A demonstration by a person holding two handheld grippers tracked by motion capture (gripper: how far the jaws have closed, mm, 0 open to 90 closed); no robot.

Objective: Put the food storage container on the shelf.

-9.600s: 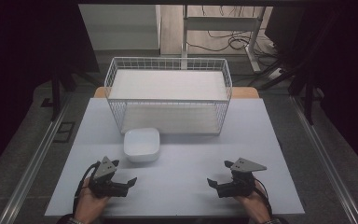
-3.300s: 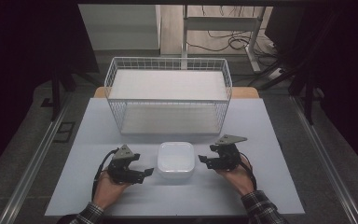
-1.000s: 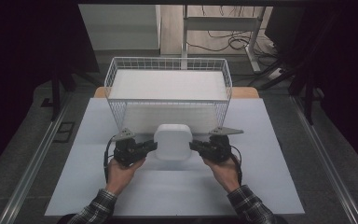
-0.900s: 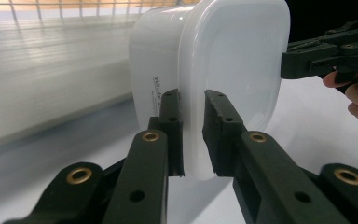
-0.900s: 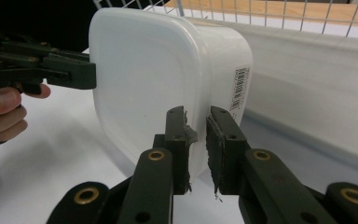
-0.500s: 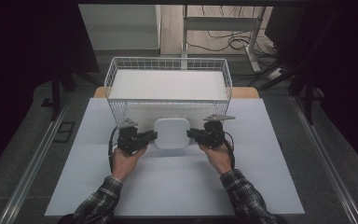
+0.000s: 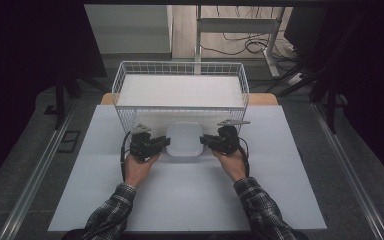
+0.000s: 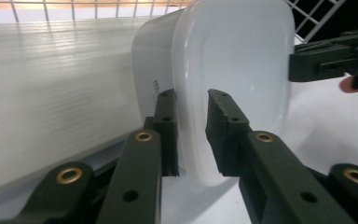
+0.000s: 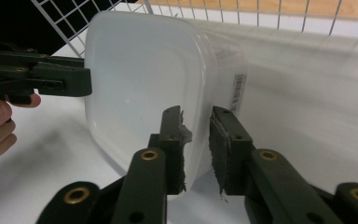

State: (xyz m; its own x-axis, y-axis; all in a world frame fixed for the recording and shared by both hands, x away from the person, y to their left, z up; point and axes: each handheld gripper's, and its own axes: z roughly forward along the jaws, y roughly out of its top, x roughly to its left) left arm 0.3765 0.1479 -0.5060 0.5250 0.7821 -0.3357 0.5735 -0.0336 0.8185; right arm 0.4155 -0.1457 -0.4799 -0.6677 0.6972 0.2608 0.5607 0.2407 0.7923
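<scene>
Since half a second before, the white plastic container (image 7: 184,139) had travelled a little farther from the person, and both hands had followed it up to the front wall of the wire basket (image 7: 180,70). It now stood tipped on its side, its open mouth toward the person in the high view, held off the white table (image 7: 190,200) between the two tools and just in front of the basket's front mesh; whether it touched the wire, the frames did not settle.

In the left gripper view the container (image 8: 233,70) had its rim caught between the two black jaws of the left gripper (image 8: 192,135), one jaw on the outer wall and one inside the mouth, closed on the thin plastic. In the right gripper view the right gripper (image 9: 196,149) pinched the opposite rim of the container (image 9: 144,88) in the same way, one jaw inside and one outside, with a small printed label visible on the outer wall. Each view also showed the other tool reaching in from the far side with fingertips behind it.

From above, the left gripper (image 7: 161,143) and right gripper (image 7: 206,141) met the container's two sides at about the same height, with plaid sleeves entering from the bottom edge. A white slab (image 7: 180,90) lay inside the basket, across its floor. Beyond the table were a grey floor, cables and a table leg frame.
</scene>
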